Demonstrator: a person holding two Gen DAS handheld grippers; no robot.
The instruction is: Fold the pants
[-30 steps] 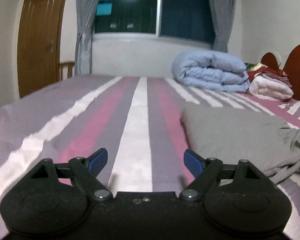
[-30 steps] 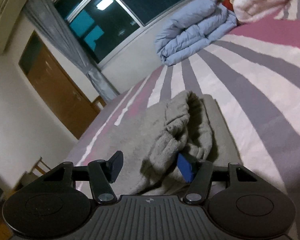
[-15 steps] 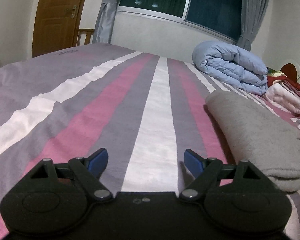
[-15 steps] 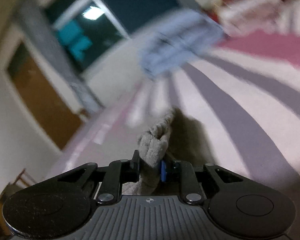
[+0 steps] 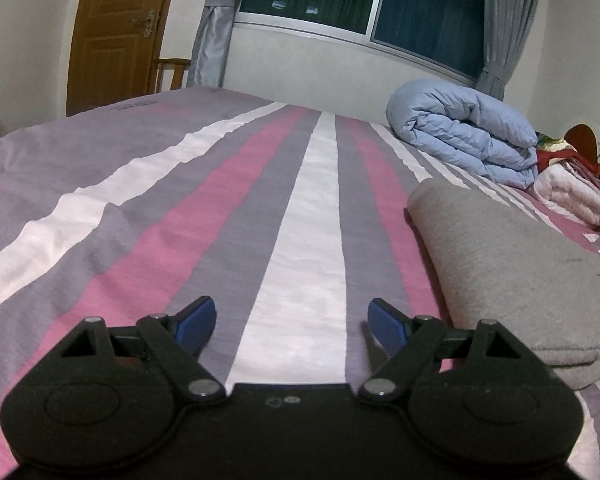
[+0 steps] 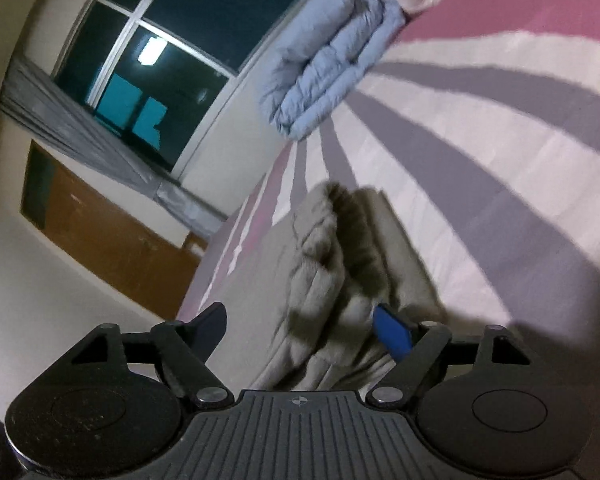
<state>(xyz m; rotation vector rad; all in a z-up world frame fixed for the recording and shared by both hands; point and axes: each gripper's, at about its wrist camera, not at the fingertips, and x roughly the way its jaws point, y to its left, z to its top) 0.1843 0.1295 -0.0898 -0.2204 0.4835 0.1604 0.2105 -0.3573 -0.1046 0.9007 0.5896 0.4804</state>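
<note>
1. on a striped bed in a lamplit bedroom, the right gripper (image 6: 298, 322) has its jaws opening, with the bunched waistband end of the grey pants (image 6: 324, 276) lying between them; one blue pad sits just beside the cloth, the other stands clear, and neither presses on it.
2. the left gripper (image 5: 290, 318) hovers with jaws wide apart and nothing between them, over a white stripe of the bedspread (image 5: 148, 216).
3. seen from the left wrist, the pants (image 5: 496, 256) lie as a thick folded bundle just beside that gripper's right finger, a rounded fold facing the far end of the bed.
4. beyond them sit a rolled blue duvet (image 5: 464, 132) and a white folded blanket (image 5: 572, 196).
5. judged from this, a release after a fold is in hand; the loose waistband end looks untidy.
6. the next move likely calls for tucking or smoothing that end flat.
</note>
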